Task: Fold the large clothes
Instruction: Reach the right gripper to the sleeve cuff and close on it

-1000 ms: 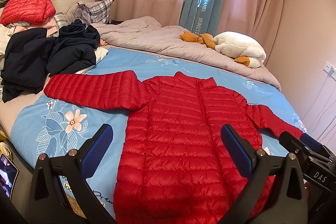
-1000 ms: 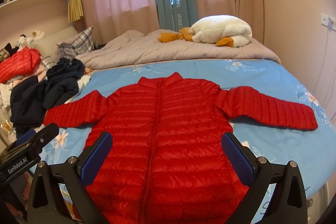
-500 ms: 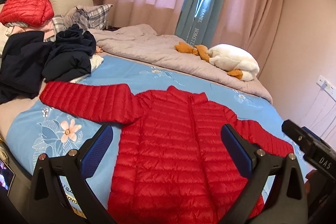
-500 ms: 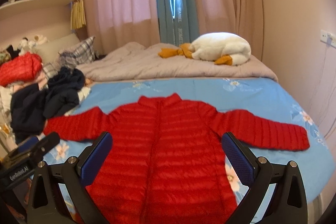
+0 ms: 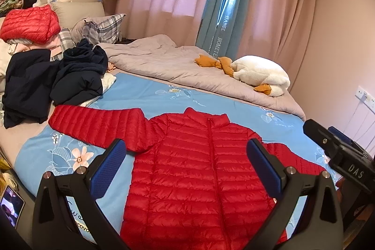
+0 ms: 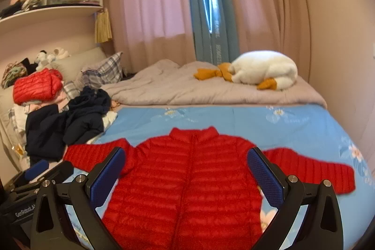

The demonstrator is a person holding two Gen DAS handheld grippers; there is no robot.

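A red quilted puffer jacket [image 5: 199,168] lies flat and zipped on the blue floral sheet [image 5: 145,95], sleeves spread to both sides; it also shows in the right wrist view [image 6: 187,179]. My left gripper [image 5: 187,168] is open and empty, held above the jacket's lower half. My right gripper [image 6: 186,175] is open and empty, held above the jacket's middle. Each gripper shows at the edge of the other's view, right one [image 5: 339,156] and left one [image 6: 35,175].
Dark navy clothes [image 5: 46,81] are heaped at the left of the bed, with a folded red jacket [image 5: 30,22] on a pile behind. A grey duvet [image 5: 175,62] and a white plush goose [image 5: 260,74] lie at the back. A wall [image 5: 339,50] is at the right.
Both grippers have pulled back and up from the jacket, so it sits lower and smaller in both views. The jacket has not moved. Both grippers stay open.
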